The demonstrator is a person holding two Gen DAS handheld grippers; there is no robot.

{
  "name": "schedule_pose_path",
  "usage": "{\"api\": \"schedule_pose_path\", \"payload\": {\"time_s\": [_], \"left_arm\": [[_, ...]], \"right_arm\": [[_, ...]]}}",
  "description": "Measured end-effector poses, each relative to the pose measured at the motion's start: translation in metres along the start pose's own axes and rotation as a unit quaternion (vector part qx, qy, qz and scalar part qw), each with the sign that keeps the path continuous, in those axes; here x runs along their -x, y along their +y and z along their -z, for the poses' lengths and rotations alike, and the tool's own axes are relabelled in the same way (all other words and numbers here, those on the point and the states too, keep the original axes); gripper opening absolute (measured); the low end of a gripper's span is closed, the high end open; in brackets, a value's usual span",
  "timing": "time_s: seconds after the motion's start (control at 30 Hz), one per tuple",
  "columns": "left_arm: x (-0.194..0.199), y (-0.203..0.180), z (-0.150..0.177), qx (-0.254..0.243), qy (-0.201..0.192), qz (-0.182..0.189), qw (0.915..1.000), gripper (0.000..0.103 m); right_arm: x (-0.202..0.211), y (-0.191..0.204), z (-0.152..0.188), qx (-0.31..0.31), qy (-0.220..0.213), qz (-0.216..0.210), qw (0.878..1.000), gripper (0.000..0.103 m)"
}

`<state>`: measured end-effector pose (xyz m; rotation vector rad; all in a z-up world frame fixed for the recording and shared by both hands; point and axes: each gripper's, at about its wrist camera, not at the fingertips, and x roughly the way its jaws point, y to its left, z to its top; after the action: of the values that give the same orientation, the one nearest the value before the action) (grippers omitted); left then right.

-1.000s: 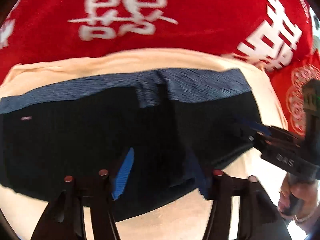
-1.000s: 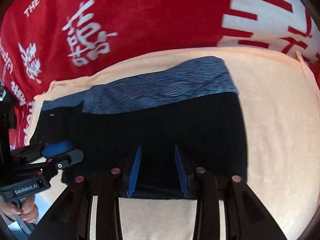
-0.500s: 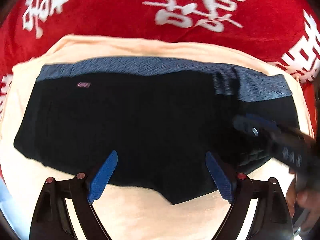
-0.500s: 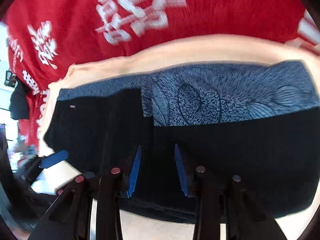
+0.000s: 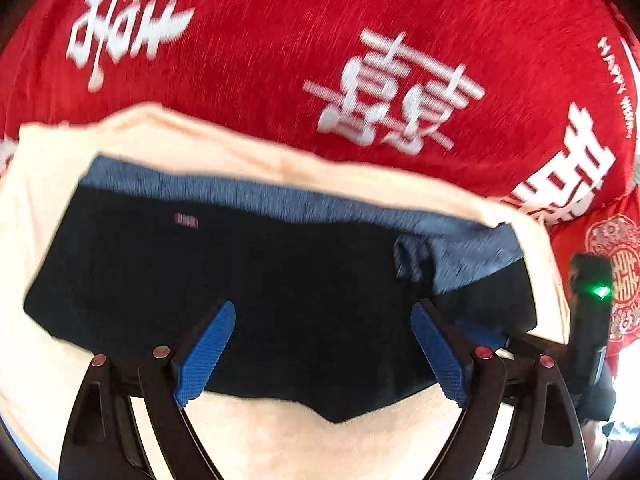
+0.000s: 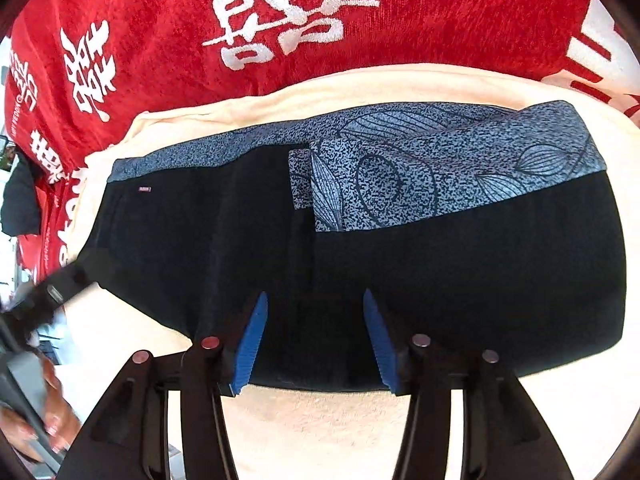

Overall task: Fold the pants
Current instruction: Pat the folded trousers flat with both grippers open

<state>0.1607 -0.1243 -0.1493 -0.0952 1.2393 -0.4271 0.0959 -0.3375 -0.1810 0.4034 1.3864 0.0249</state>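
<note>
Now both grippers' jaws, lately widening, stand apart, gripping nothing, over black pants (image 6: 400, 264) on a cream towel (image 6: 320, 428) atop red cloth (image 5: 280, 60).

White double-happiness characters 囍 on red cloth (image 6: 400, 32).

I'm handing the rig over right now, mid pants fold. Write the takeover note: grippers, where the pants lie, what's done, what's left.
Left gripper: open, holding nothing, above the near edge of the pants; its jaws have just opened.
Right gripper: jaws have just been opening and stand apart over the near edge, pads not pressing the cloth.
Pants: flat on the cream towel, which lies on the red blanket; patterned waistband along the far edge.
Done: pants folded into a wide flat band and released.
Left: probably another fold to make it more compact, then smoothing.
</note>
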Motion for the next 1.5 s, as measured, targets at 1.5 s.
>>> {"api": "schedule_pose_path", "payload": {"time_s": [1.5], "left_arm": [[-0.013,0.102,0.028,0.093,0.089,-0.133,0.9827,0.091]], "right_arm": [[-0.004,0.071,-0.005,0.028,0.066,0.024,0.997,0.077]]}}
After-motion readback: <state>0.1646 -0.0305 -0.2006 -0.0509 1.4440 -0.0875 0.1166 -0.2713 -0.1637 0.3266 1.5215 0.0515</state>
